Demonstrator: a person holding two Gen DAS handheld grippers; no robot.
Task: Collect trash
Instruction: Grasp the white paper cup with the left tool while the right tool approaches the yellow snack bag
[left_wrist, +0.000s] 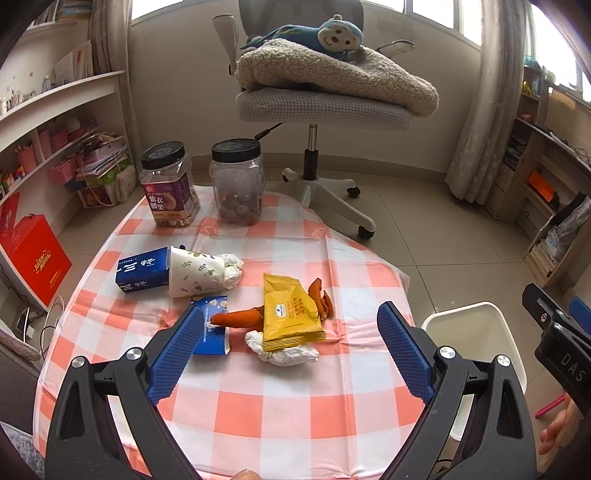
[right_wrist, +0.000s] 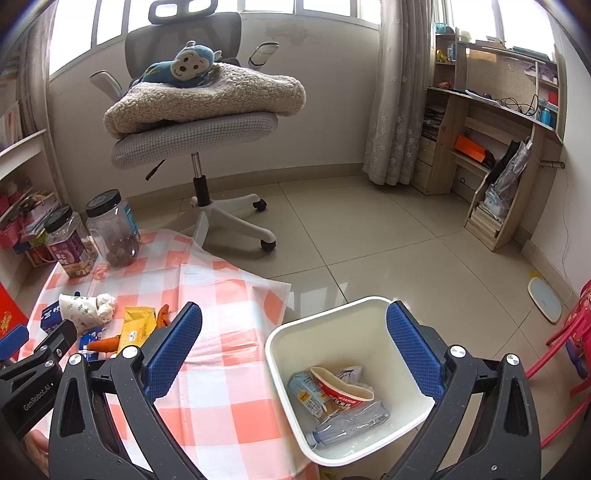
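We hold the left gripper (left_wrist: 290, 328) spread wide and empty above the checked cloth (left_wrist: 258, 406), its fingers framing the trash: a yellow wrapper (left_wrist: 291, 314) lying over a white tissue (left_wrist: 284, 352), orange peel (left_wrist: 240, 317), a blue packet (left_wrist: 210, 332) and a tipped paper cup (left_wrist: 195, 271) beside a blue box (left_wrist: 142, 269). Our right gripper (right_wrist: 293, 332), equally spread and holding nothing, hangs over the white bin (right_wrist: 273, 339) beside the cloth. Only this view shows the bin's inside: a crushed bottle (right_wrist: 351, 421), a red-rimmed cup (right_wrist: 341, 387) and a carton (right_wrist: 304, 395). The left view shows just the rim.
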